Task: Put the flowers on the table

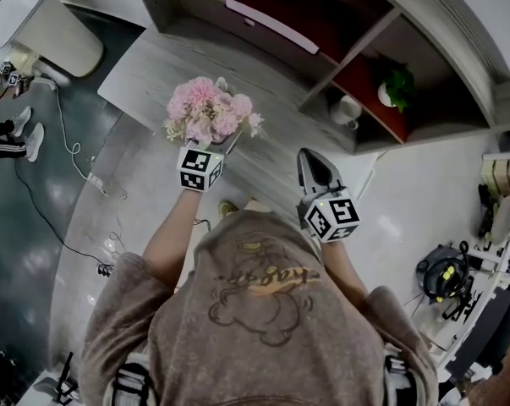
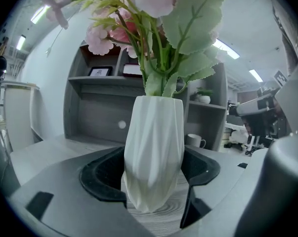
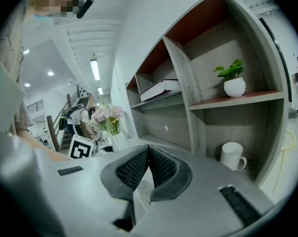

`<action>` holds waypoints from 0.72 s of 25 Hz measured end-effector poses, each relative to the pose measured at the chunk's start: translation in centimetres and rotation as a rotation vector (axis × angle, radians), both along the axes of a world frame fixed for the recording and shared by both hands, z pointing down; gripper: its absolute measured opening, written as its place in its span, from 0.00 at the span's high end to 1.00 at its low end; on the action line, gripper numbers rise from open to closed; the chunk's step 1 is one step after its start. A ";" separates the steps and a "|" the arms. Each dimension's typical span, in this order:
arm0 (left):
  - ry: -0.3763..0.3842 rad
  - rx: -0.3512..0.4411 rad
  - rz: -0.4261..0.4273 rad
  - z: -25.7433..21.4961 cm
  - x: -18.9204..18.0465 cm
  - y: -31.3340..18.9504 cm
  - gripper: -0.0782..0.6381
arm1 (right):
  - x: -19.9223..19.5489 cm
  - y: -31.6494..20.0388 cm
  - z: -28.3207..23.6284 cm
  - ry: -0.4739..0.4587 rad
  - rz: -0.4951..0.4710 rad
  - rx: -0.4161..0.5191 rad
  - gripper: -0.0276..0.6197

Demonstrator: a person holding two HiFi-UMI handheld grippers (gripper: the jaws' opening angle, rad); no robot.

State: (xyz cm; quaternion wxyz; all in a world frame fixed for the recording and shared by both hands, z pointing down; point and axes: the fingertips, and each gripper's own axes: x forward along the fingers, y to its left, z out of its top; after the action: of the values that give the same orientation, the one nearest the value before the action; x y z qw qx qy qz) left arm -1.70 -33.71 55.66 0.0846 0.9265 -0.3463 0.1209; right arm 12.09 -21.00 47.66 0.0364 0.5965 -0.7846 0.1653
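Observation:
A bunch of pink flowers (image 1: 208, 108) with green leaves stands in a white faceted vase (image 2: 153, 147). My left gripper (image 2: 154, 184) is shut on the vase, with its black pads against both sides of the lower body. The vase's base is down at the wood-grain table top (image 2: 161, 218); I cannot tell whether it touches. In the head view my left gripper (image 1: 221, 146) reaches over the grey table (image 1: 153, 66). My right gripper (image 1: 315, 157) hovers to the right with its jaws shut and empty (image 3: 149, 149). The right gripper view shows the flowers (image 3: 108, 118) at its left.
A grey shelf unit (image 1: 364, 49) stands at the far side of the table. It holds a white mug (image 1: 349, 108), a small potted plant (image 1: 396, 87) and a book (image 3: 161, 89). Cables lie on the floor at the left (image 1: 77, 159). Equipment stands at the right (image 1: 445, 277).

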 end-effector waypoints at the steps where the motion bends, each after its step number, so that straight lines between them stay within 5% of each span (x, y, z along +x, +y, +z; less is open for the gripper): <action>1: -0.003 -0.002 0.003 0.3 0.1 -0.1 0.40 | 0.1 0.1 0.1 0.001 0.005 -0.002 0.98; 18: -0.047 -0.020 0.048 2.8 1.3 -0.2 0.40 | 1.2 -0.2 0.4 0.017 0.031 -0.026 0.98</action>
State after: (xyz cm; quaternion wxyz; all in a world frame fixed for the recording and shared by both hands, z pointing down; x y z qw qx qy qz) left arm -0.36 -33.96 58.45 0.0829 0.9304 -0.3247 0.1482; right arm 13.28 -21.21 48.11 0.0482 0.6092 -0.7728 0.1709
